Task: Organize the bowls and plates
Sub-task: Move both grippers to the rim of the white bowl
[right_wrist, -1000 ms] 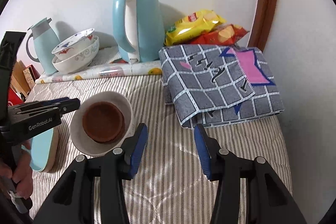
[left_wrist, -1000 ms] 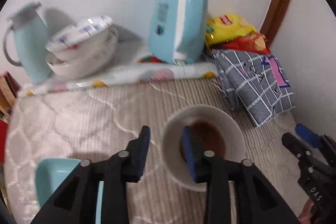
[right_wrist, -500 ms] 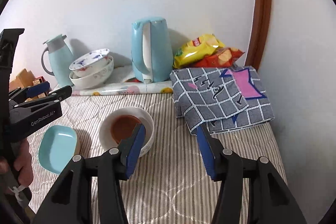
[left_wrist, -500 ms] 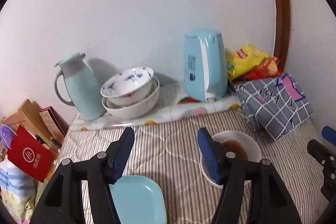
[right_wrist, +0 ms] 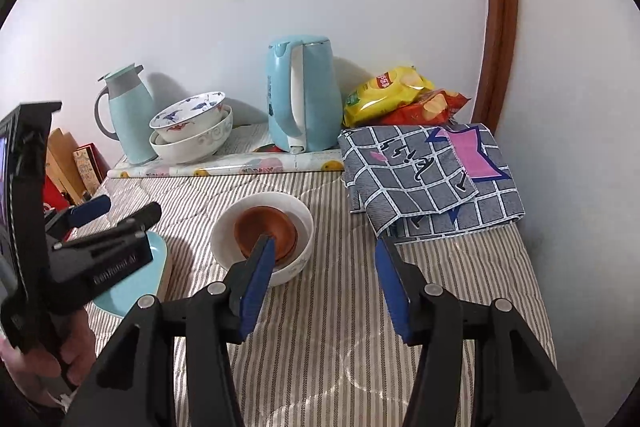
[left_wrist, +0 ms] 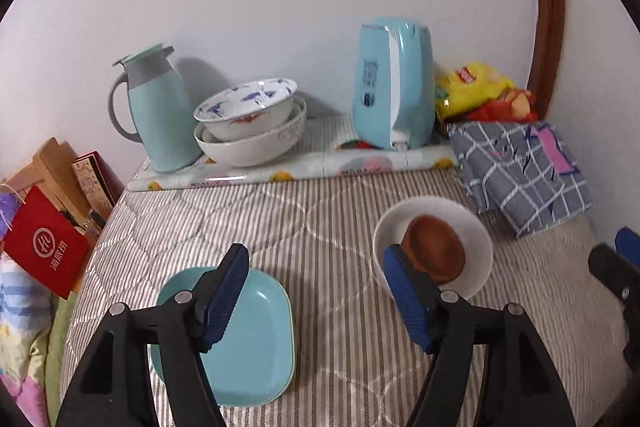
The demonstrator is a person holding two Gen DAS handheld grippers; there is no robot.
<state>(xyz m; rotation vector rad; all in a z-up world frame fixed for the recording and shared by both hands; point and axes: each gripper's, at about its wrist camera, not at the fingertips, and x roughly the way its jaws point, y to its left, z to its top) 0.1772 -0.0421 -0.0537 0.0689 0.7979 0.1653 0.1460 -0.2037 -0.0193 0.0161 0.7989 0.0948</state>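
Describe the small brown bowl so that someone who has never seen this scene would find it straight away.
Start at the tall light blue kettle against the back wall, then come forward onto the striped cloth to the plain white bowl standing alone. The brown bowl sits nested inside it. It is the only brown dish; the other bowls are white or patterned, stacked beside the jug, and the plate is light blue.

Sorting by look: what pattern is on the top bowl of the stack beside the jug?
White with blue markings, top bowl; clearest in the left wrist view.
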